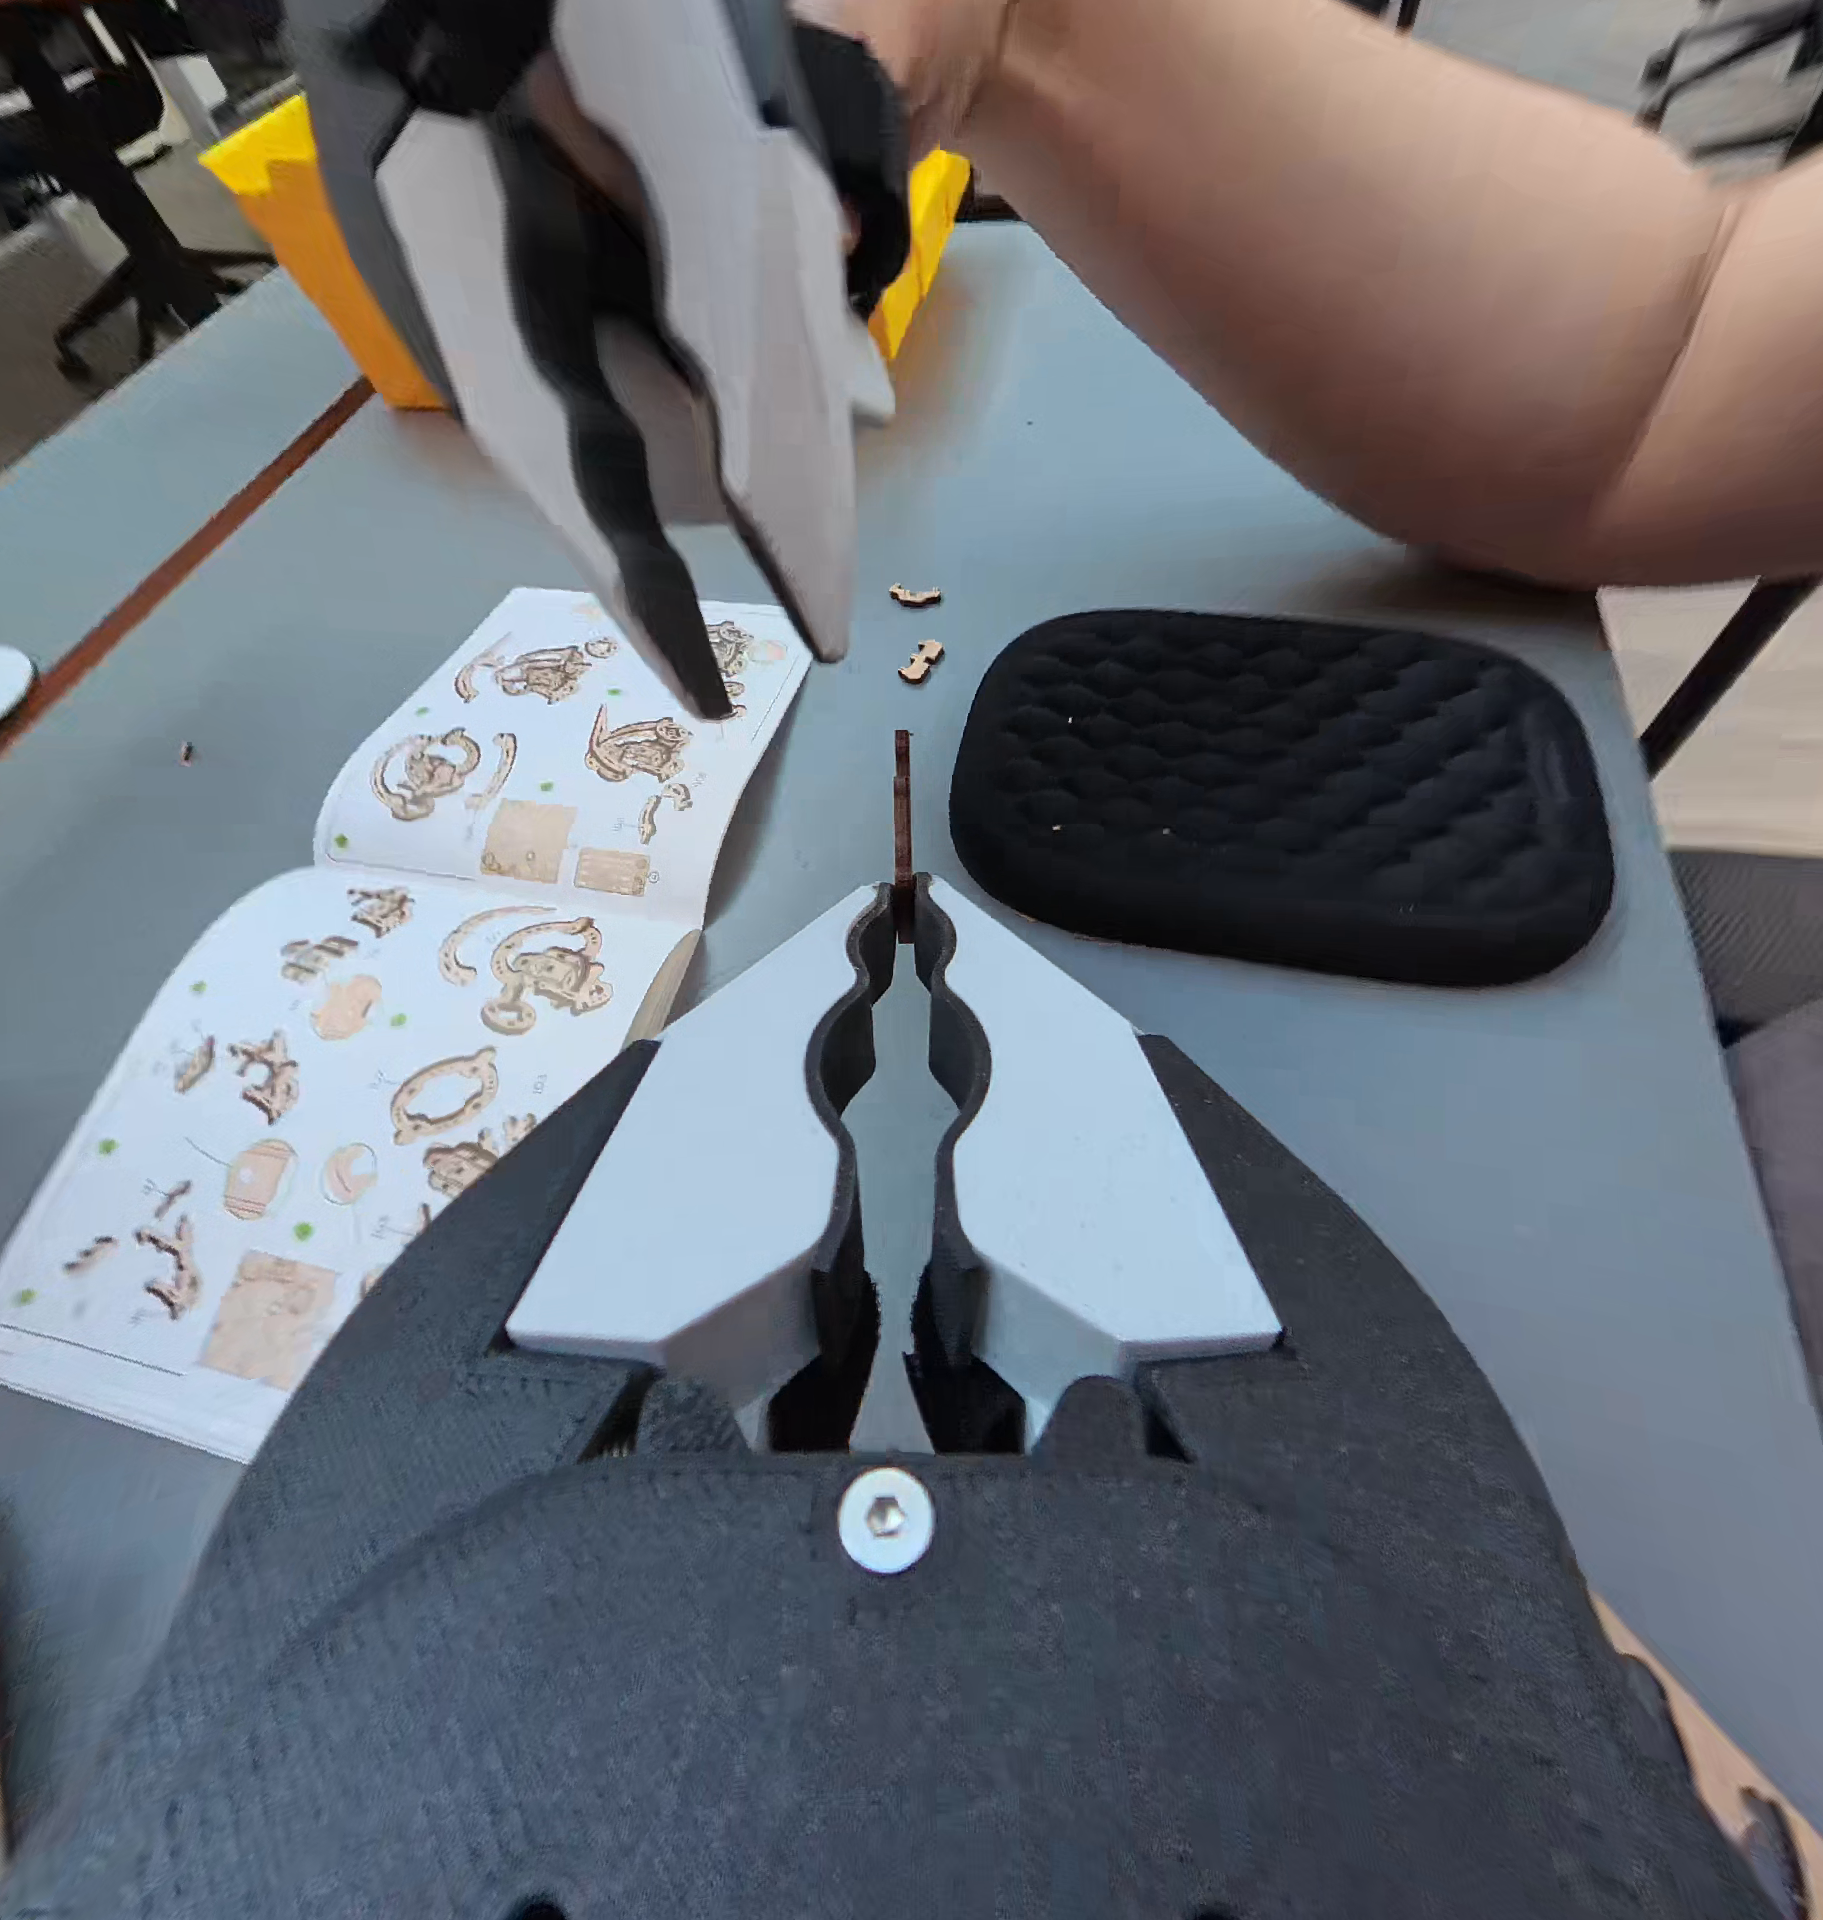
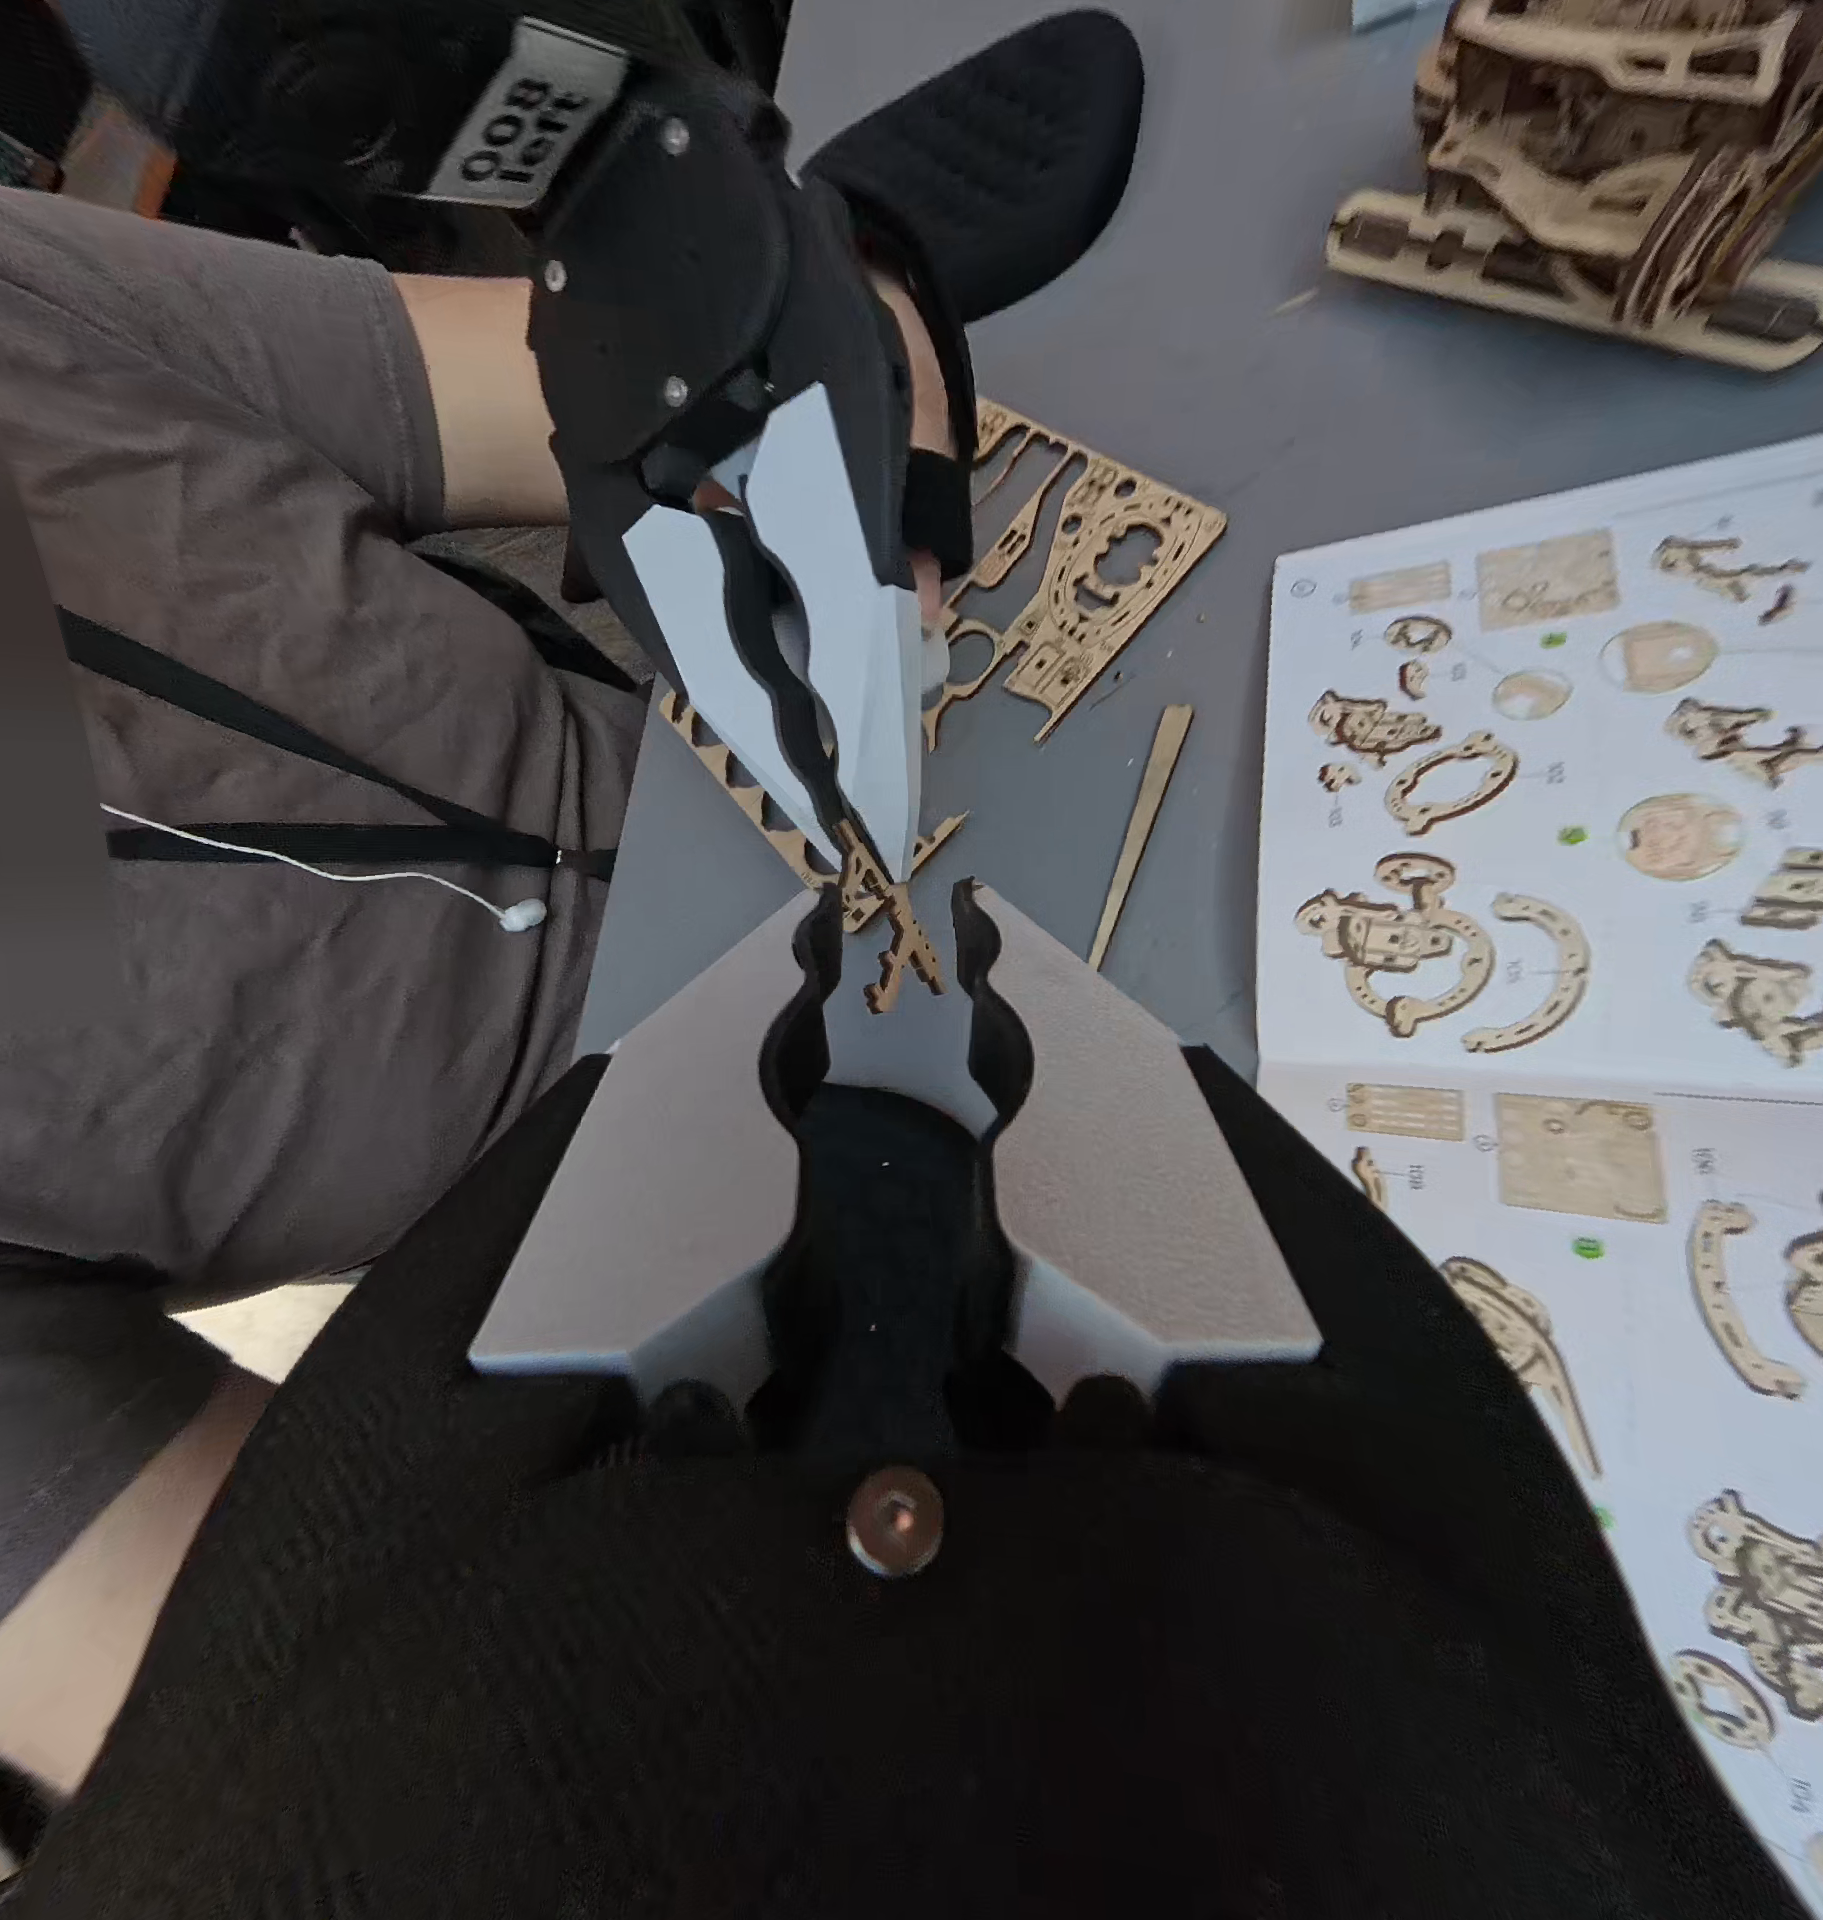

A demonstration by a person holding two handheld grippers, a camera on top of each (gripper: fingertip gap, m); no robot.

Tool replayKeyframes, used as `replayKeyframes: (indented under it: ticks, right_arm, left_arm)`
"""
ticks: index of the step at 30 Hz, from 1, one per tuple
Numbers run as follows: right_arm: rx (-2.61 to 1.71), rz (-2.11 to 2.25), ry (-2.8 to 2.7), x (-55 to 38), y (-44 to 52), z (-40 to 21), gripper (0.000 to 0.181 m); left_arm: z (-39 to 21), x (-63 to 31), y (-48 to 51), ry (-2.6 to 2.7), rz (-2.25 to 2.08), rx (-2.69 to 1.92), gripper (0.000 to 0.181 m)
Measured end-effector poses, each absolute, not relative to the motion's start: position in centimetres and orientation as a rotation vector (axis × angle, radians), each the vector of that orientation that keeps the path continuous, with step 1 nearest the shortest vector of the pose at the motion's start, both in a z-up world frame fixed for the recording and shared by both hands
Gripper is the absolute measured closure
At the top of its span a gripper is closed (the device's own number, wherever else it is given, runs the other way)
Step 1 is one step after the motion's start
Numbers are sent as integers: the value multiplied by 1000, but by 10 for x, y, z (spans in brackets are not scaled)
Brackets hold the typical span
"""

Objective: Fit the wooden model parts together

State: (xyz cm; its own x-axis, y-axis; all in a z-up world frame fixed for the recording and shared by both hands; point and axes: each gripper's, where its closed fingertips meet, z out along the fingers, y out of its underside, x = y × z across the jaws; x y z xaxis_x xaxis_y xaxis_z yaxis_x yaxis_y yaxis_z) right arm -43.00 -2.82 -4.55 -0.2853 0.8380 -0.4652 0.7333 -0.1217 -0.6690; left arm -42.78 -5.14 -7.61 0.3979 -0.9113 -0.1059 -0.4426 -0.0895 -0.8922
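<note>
My left gripper [image 1: 902, 899] is shut on a thin flat wooden part [image 1: 902, 810], seen edge-on and sticking out past the fingertips. In the right wrist view the left gripper [image 2: 871, 842] comes in from the upper left and holds this cross-shaped, notched part [image 2: 896, 951] in the gap between my right gripper's fingers. My right gripper [image 2: 899, 912] is open and empty; whether it touches the part I cannot tell. It also shows in the left wrist view [image 1: 772, 681], above the booklet. Two small wooden parts [image 1: 917, 629] lie on the grey table [image 1: 1094, 499].
An open instruction booklet [image 1: 471, 935] lies left; it also shows in the right wrist view [image 2: 1561, 935]. A black padded mat [image 1: 1281, 790] lies right. A punched wooden sheet [image 2: 1083, 582], a wooden strip [image 2: 1146, 831] and a part-built wooden model [image 2: 1613, 177] are on the table. A yellow bin [image 1: 283, 239] stands behind.
</note>
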Motion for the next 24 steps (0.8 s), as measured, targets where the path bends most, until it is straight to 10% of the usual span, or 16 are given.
replayKeyframes:
  ticks: [1, 24]
  right_arm:
    - [-1703, 1352, -1956, -432, -21, -34, 159]
    - [-1148, 490, -1684, -468, 18, -42, 148]
  left_arm:
    - [-71, -431, -48, 1107, -726, -1747, 181]
    - [-41, -484, 5, 288, -1185, -1769, 181]
